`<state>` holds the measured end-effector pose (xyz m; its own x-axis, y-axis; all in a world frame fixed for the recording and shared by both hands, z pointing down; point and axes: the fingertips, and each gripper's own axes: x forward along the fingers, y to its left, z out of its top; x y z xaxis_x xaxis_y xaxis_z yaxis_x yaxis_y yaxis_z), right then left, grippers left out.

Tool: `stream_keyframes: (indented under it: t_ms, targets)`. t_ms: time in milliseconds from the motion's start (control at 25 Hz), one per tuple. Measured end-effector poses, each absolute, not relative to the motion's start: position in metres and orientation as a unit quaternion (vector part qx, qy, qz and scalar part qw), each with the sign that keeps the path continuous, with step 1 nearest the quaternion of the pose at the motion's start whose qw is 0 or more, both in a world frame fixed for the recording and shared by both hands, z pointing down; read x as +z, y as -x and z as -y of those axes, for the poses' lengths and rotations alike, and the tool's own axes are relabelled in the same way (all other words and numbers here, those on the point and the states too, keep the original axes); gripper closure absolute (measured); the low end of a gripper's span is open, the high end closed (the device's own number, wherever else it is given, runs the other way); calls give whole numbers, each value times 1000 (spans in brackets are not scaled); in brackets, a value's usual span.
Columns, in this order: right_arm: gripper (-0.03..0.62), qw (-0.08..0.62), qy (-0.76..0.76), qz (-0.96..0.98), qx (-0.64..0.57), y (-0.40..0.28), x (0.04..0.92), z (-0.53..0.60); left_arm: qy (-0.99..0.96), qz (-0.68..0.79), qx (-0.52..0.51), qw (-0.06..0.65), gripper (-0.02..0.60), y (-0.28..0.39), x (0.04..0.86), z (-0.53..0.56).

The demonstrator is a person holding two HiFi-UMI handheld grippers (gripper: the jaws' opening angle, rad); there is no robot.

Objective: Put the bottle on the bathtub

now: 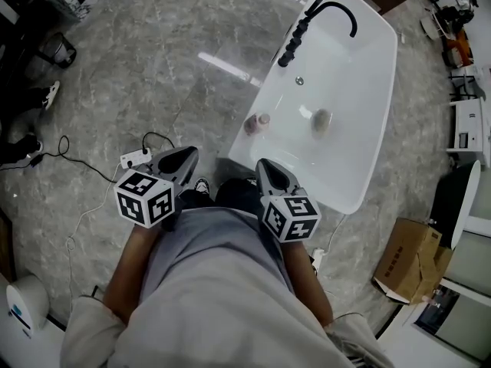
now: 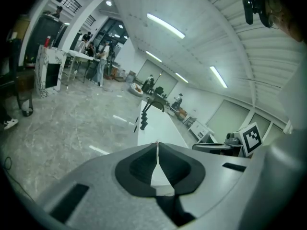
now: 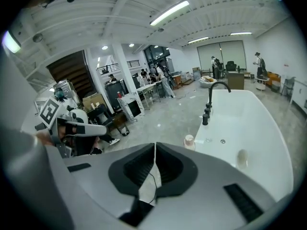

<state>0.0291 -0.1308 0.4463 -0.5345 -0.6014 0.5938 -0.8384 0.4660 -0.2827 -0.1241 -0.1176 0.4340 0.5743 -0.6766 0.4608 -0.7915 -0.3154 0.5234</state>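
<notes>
**Fig. Head view, read L to R; person standing at the near end of the tub.**

- Power strip (image 1: 134, 158) w/ cable lies on the marble floor.
- L gripper (image 1: 187, 156) sits at waist level, pointing fwd and down. Its fingers (image 2: 141, 166) are pressed together w/ nothing betw. them.
- The bottle (image 1: 257, 122), small and pinkish w/ a pale cap, stands upright on the flat left rim of the bathtub (image 1: 374, 110), near its near end. It is free of both tools.
- R gripper (image 1: 265, 167) is held beside the L one. Its fingers (image 3: 139, 169) meet edge to edge and are likewise empty.
- Black tap set (image 1: 296, 35) is further along the same rim; cardboard box (image 1: 410, 259) is on the floor at far R.

Both tools are carried low and close to the body, prob. because neither has a load.

Rel. to the fingers, the bottle lies ahead of the R tips and a little to their R in the right gripper view, and well apart from them. It is off to the R of the L tips, and the left gripper view doesn't show it. With the bottle resting on the rim, the placement looks complete.
</notes>
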Motion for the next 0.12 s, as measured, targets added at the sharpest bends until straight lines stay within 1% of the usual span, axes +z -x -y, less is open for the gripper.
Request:
stream_keyframes:
  t_ms: [120]
  targets:
    - [580,207,-432,830,287,-29,446,133,-803,462,70,370,575,129,433,121]
